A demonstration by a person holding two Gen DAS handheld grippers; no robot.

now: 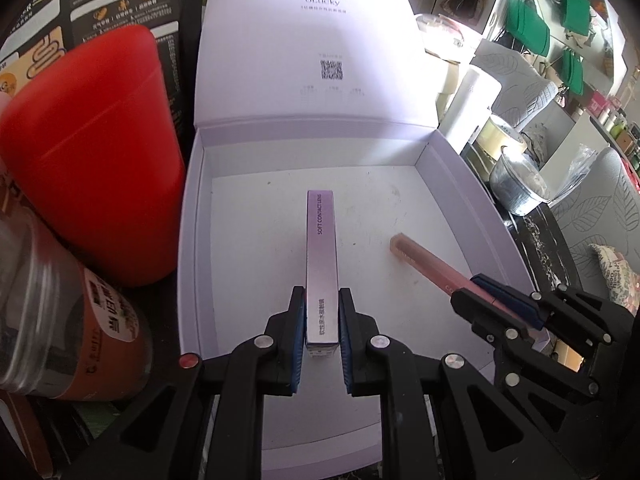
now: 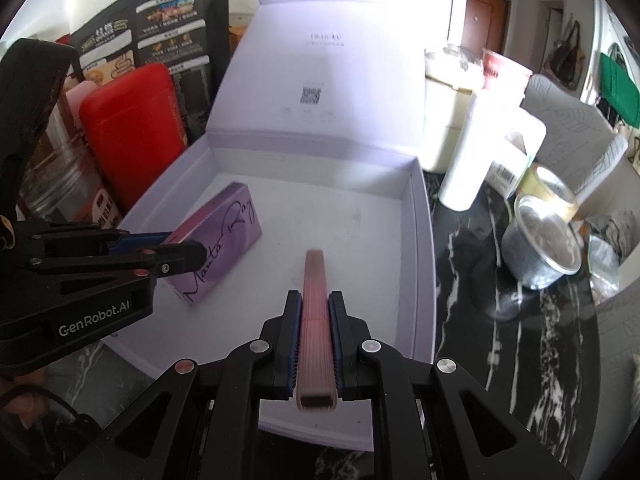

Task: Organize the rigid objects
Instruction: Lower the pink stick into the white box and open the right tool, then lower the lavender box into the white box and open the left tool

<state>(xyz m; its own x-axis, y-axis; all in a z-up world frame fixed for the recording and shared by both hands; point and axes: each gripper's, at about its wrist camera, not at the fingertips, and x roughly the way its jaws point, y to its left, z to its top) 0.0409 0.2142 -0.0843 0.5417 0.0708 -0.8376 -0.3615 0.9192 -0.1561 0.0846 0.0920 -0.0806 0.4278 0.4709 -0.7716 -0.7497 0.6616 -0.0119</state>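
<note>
An open white box [image 1: 192,240] [image 2: 424,240] with its lid raised lies before both grippers. My left gripper [image 1: 322,304] is shut on a flat purple contact lens carton [image 1: 322,248], held on edge over the middle of the box floor. In the right wrist view the same carton [image 2: 224,236] shows handwriting on its face, with the left gripper [image 2: 188,248] clamped on it. My right gripper [image 2: 314,308] is shut on a long pink stick-shaped case [image 2: 314,300], which points into the right half of the box. The left wrist view shows that pink case [image 1: 424,260] and the right gripper [image 1: 476,292].
A red container [image 1: 92,152] [image 2: 132,128] and a clear jar with a brown label [image 1: 80,320] stand left of the box. To its right, on a black marble top [image 2: 520,340], are a white bottle [image 2: 468,152], a foil bowl [image 2: 540,248] and tape rolls [image 2: 552,184].
</note>
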